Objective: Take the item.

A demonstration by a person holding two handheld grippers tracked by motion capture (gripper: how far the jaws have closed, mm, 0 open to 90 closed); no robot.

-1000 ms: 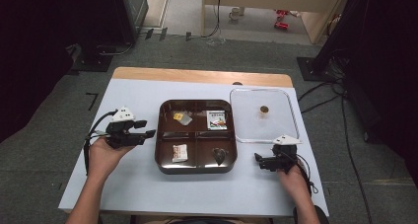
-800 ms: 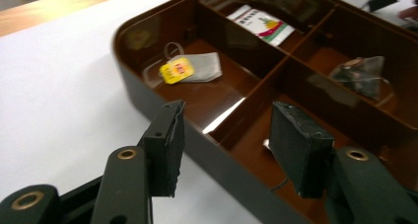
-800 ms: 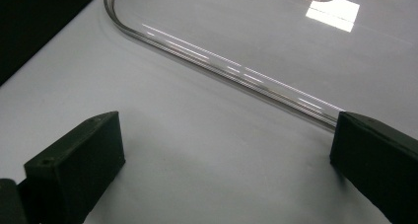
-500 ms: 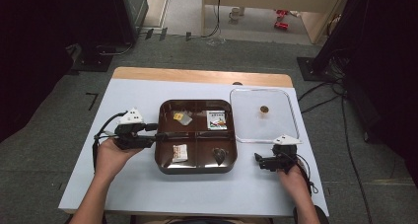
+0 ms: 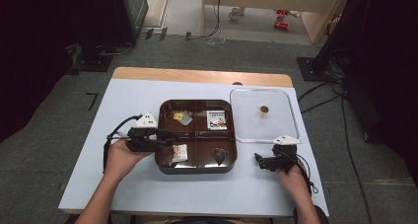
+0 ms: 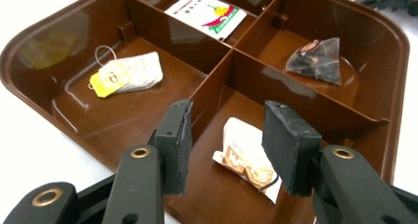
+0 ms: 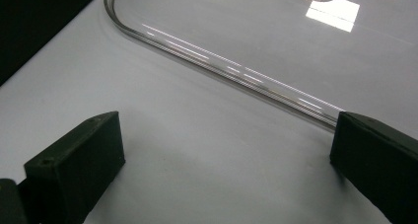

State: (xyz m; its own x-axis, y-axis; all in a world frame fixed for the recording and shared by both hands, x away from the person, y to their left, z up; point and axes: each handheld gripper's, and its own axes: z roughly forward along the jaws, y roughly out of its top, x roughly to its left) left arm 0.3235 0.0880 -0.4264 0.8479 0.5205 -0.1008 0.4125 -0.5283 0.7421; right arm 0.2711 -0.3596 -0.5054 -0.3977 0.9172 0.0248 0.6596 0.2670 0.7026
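Observation:
A brown four-compartment tray (image 5: 197, 168) (image 6: 29, 51) sits mid-table. My left gripper (image 5: 166, 135) (image 6: 227, 119) reaches over its left rim, open, jaws straddling a tan and white sachet (image 5: 180, 152) (image 6: 242, 157) lying in the near-left compartment. The other compartments hold a tea bag with a yellow tag (image 5: 182, 117) (image 6: 130, 73), a white printed packet (image 5: 216, 119) (image 6: 207, 9) and a dark pyramid tea bag (image 5: 219, 156) (image 6: 315, 61). My right gripper (image 5: 258, 160) (image 7: 229, 124) rests on the table right of the tray, open wide and holding nothing.
A clear lid (image 5: 283, 98) (image 7: 276, 31) with a small gold knob (image 5: 264, 109) lies flat to the right of the tray, just beyond the right gripper. The white table top (image 5: 123, 105) ends in a wooden strip (image 5: 197, 76) at the back.
My left gripper has moved right from the bare table to the tray, its jaws now over the near-left compartment. The right gripper has stayed put.

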